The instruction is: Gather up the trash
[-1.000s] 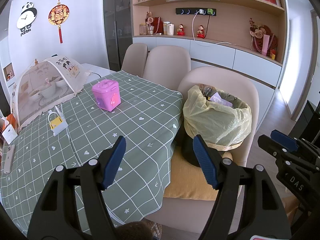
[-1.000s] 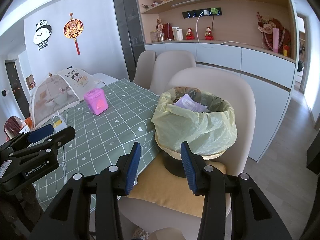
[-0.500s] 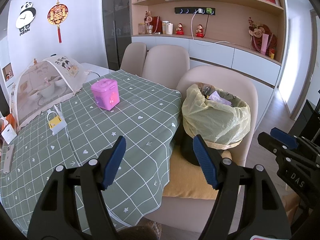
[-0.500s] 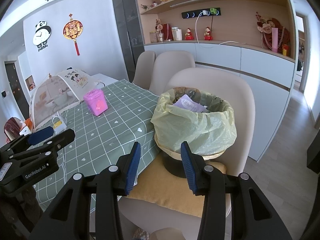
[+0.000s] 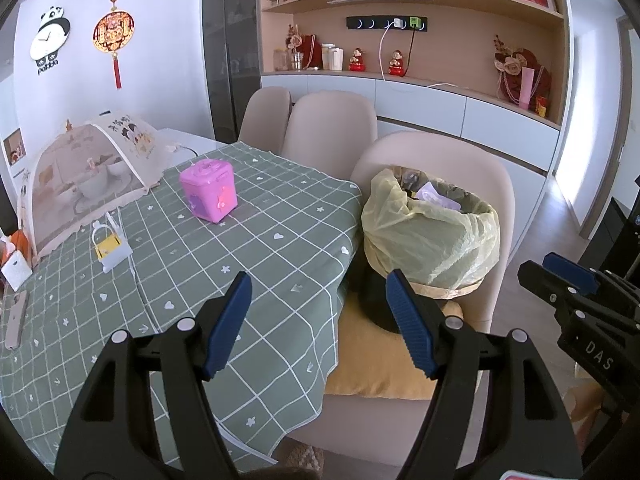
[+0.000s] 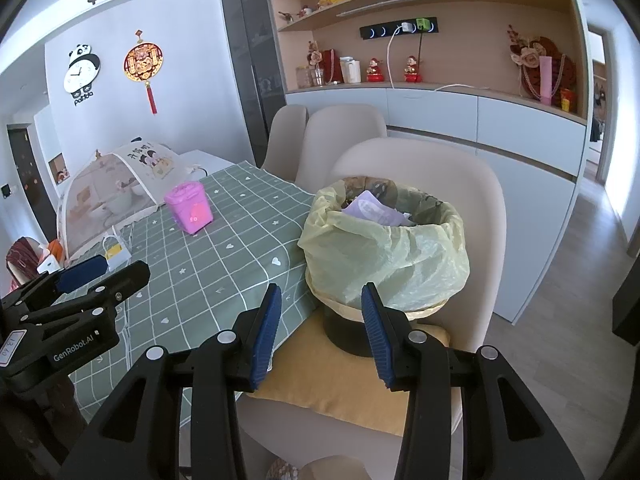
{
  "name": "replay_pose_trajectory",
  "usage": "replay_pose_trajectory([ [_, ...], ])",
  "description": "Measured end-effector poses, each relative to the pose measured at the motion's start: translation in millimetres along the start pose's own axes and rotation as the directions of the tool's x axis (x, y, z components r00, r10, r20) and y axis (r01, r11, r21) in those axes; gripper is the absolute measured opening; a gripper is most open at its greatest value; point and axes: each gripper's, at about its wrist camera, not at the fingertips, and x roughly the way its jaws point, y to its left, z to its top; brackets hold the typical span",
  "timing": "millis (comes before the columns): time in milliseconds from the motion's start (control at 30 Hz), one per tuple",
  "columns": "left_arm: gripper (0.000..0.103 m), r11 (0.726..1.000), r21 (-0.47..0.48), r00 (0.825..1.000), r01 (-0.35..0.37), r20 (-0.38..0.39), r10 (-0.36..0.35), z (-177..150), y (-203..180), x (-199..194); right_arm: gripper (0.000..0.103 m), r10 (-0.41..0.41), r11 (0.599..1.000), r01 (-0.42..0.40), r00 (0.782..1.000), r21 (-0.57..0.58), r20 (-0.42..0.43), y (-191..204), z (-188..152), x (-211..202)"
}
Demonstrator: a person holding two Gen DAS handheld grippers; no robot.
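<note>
A trash bin with a yellow-green bag (image 5: 434,236) (image 6: 386,250) stands on a yellow cushion on a beige chair beside the table. Pale purple paper trash (image 6: 374,212) lies inside it. My left gripper (image 5: 318,320) is open and empty, held over the table corner in front of the bin. My right gripper (image 6: 318,330) is open and empty, just in front of the bin's base. Each gripper shows at the edge of the other's view.
The table has a green checked cloth (image 5: 192,280). On it are a pink box (image 5: 208,190), a mesh food cover (image 5: 84,172), a small white and yellow item (image 5: 110,246) and a phone (image 5: 16,318). More beige chairs (image 5: 330,124) stand behind. Cabinets and shelves line the far wall.
Both grippers have drifted very slightly; the scene shifts a little in the left wrist view. Both stay open and empty.
</note>
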Motion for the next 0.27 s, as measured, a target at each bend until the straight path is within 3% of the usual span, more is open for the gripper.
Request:
replay_pose_trajectory([
  [267,0.066,0.999,-0.033,0.999,-0.036,-0.041,0.034,-2.6,12.3,12.0,0.04,0.01,1.0,-0.01,1.0,0.0,-0.025,3.5,-3.3,11.2],
])
